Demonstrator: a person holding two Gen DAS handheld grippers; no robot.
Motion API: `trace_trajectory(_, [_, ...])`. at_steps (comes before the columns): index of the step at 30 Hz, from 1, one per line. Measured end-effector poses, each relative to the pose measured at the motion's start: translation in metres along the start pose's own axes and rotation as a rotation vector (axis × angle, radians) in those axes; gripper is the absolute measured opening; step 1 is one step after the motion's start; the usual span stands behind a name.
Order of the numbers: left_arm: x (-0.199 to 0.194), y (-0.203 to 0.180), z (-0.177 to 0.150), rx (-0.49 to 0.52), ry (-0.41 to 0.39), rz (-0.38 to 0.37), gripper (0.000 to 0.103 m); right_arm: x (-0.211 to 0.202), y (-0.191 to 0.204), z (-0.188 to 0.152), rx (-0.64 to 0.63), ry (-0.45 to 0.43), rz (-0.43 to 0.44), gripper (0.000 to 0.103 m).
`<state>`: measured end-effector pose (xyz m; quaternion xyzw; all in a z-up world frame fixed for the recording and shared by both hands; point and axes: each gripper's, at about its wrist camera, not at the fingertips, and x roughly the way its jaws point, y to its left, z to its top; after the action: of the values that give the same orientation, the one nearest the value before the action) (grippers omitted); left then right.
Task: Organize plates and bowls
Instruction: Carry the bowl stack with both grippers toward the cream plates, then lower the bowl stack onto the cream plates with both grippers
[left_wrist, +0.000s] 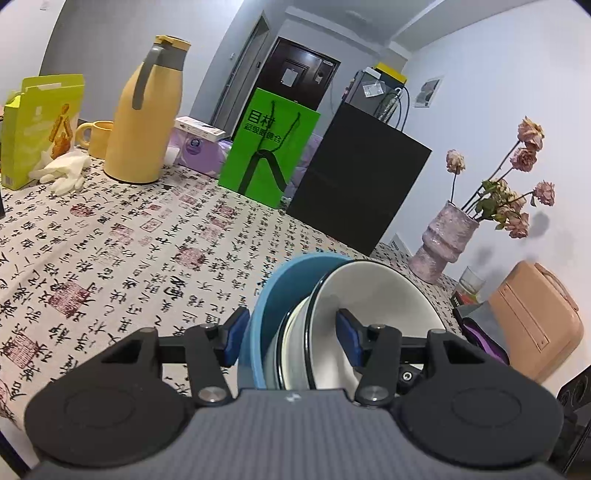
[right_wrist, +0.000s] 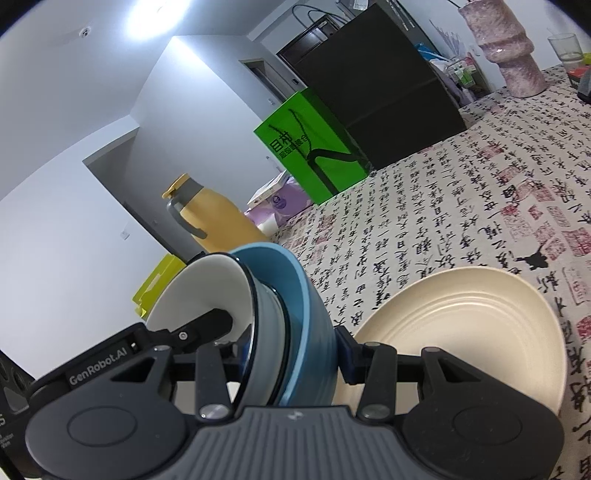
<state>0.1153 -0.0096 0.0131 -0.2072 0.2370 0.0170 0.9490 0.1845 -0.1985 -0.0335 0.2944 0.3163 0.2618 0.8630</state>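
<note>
Both grippers clamp one nested stack, a white bowl (left_wrist: 373, 295) inside a blue bowl (left_wrist: 273, 295), held on edge above the calligraphy tablecloth (left_wrist: 129, 240). The left gripper (left_wrist: 290, 338) grips it with one blue pad outside the blue bowl and one inside the white; its view alone shows dried roses (left_wrist: 517, 184). The right gripper (right_wrist: 288, 347) clamps the same stack, and only its view shows a cream plate (right_wrist: 469, 332) on the cloth to the right.

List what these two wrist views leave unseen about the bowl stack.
- Left wrist: the white bowl and blue bowl have their lower parts cut off by the left gripper body.
- Right wrist: the stack's base is hidden behind the right gripper; the cream plate has its near rim covered.
</note>
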Motion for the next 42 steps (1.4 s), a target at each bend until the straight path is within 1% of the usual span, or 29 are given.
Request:
trace_trajectory(14, [0.016,-0.030,-0.015,0.030,0.042,-0.052,0.052,-0.025,-0.027,0.005,0.031,-0.042,-0.053,0.043])
trace_trajectory(24, [0.027,-0.038,-0.023,0.044,0.080,-0.064,0.052,-0.030,-0.043,0.004,0.054,-0.039,-0.079,0.042])
trace_trajectory(32, [0.040,-0.045,-0.032,0.048,0.120,-0.088,0.052,-0.036,-0.056,0.003,0.070,-0.042,-0.115,0.042])
trace_trajectory(42, [0.052,-0.043,-0.039,0.038,0.158,-0.083,0.052,-0.031,-0.067,0.001,0.087,-0.022,-0.134,0.042])
